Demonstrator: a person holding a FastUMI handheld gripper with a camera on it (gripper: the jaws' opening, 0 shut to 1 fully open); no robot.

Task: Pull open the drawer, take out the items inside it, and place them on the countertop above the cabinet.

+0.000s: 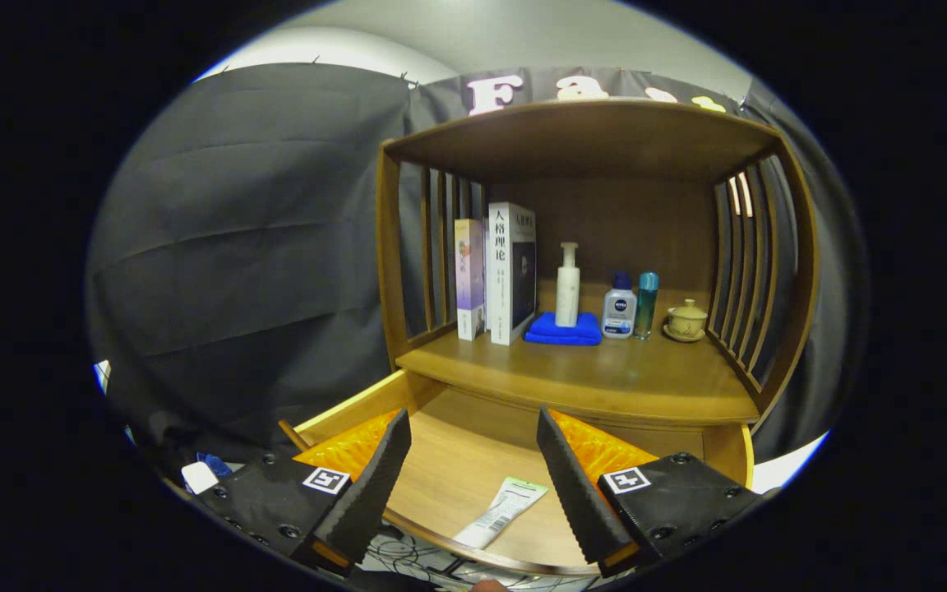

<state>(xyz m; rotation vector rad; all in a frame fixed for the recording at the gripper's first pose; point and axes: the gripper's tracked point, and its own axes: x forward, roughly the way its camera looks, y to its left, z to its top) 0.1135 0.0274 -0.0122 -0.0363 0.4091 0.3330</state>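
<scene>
Wooden drawer [457, 448] is already pulled out and the white tube [500, 511] lies flat on its floor between and just below the wide-apart, empty jaws of the gripper [473, 469], long axis running near-left to far-right.

The light-brown wooden drawer [473, 444] stands pulled open below the cabinet's front edge, its pale wood floor in plain sight. On that floor lies a flat white squeeze tube with a pale green end [500, 512], resting on its side near the drawer's front rim, its long axis running from about 1 o'clock down to 7 o'clock. The smooth honey-coloured wooden countertop [605, 382] spreads just above and behind the drawer, at 12 o'clock from the tube. The black two-finger gripper [473, 427] hangs over the drawer, fingers spread wide apart, the tube lying low between them, untouched.
</scene>
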